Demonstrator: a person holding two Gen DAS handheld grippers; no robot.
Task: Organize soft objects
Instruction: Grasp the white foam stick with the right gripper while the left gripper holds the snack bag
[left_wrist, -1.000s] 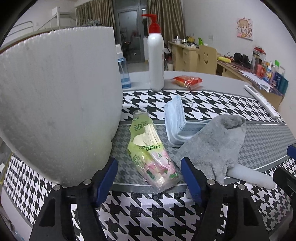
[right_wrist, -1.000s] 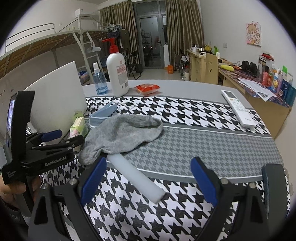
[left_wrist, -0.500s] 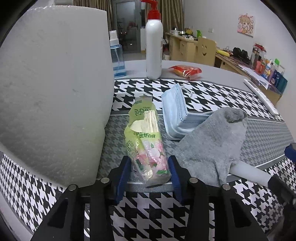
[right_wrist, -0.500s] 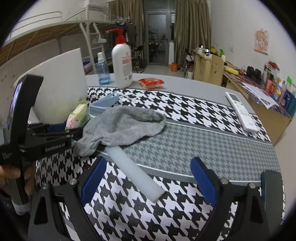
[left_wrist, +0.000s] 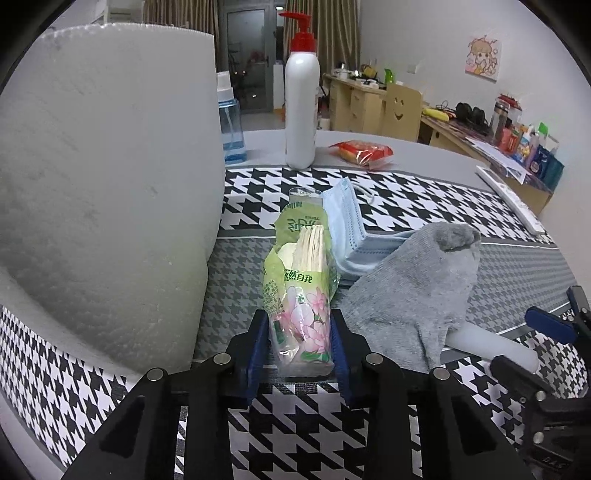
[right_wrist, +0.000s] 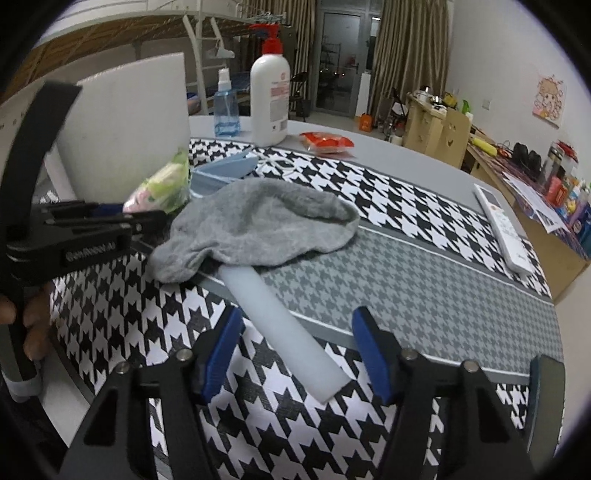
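Tissue pack (left_wrist: 301, 295) clamped by closing left gripper (left_wrist: 300, 343); sock (left_wrist: 413, 291) alongside; right gripper (right_wrist: 295, 354) fingers apart, closing around foam stick (right_wrist: 280, 325).

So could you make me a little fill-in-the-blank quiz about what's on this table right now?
1. The left gripper is closing on the green ____ pack.
2. The grey sock lies draped over one end of a white ____.
3. The white pump bottle has a ____ pump top.
4. Beside the tissue pack lies a stack of blue face ____.

Missing words: tissue; foam stick; red; masks
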